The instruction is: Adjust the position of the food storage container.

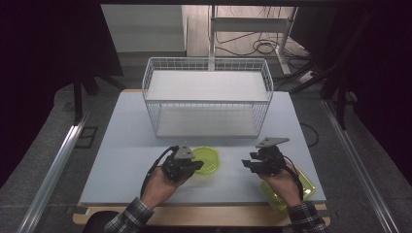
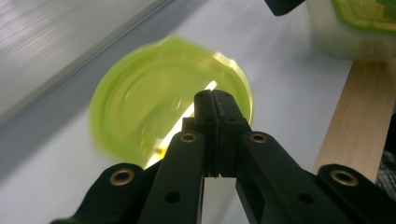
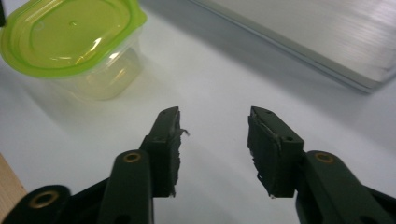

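Left gripper [image 1: 193, 166] pinching edge of round green lid [image 2: 154, 107], probably for carrying. Right gripper [image 3: 214, 140] agape, unladen. Lidded container [image 3: 74, 46] ahead-left of right jaws, perhaps next.

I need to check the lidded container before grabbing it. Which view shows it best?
The right gripper view: the container shows whole, lid on. The left gripper view crops it at the top corner; in the high view the right hand half hides it.
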A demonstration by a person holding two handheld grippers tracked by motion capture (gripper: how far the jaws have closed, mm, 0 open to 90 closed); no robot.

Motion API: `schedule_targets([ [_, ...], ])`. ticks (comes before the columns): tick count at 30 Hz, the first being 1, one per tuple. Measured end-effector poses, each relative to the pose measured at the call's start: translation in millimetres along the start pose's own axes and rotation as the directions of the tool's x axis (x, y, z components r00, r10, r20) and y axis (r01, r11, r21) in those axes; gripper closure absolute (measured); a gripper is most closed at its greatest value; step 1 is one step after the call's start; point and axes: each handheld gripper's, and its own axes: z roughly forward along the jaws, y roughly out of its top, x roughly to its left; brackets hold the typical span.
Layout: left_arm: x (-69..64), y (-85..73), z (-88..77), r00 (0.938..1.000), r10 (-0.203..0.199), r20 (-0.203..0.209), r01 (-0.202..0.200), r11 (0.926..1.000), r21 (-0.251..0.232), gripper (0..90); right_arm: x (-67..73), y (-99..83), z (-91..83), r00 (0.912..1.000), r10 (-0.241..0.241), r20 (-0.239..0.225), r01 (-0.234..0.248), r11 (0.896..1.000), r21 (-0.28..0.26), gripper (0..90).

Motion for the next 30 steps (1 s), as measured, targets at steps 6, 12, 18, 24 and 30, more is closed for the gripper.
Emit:
schedule_targets([
  [6,-5.4,36.8,35.4,0.9993,0.024,0.027,-0.025,0.9995,0.02,89.9,-10.6,-9.4,-15.0,0.9994,0.017,0.029,-0.016,0.999,-0.032,46.8],
  [12,-6.9,46.3,56.8,0.999,0.033,0.032,-0.035,0.997,0.069,89.9,-16.4,-14.1,-19.1,0.9987,0.033,0.04,-0.031,0.999,-0.037,45.4],
  [18,-3.4,43.5,62.4,0.9987,0.045,0.025,-0.047,0.9916,0.121,89.9,-20.6,-18.8,-21.0,0.998,0.044,0.045,-0.042,0.998,-0.036,44.4],
  [24,6.0,33.1,49.8,0.9997,0.026,0.001,-0.025,0.9914,0.128,89.9,-20.4,-19.8,-20.7,0.9981,0.044,0.044,-0.042,0.999,-0.034,44.0],
  [30,18.2,15.7,29.9,0.9999,0.001,-0.016,0.001,0.9914,0.131,89.9,-20.4,-20.7,-20.2,0.9983,0.041,0.041,-0.04,0.999,-0.026,43.8],
])
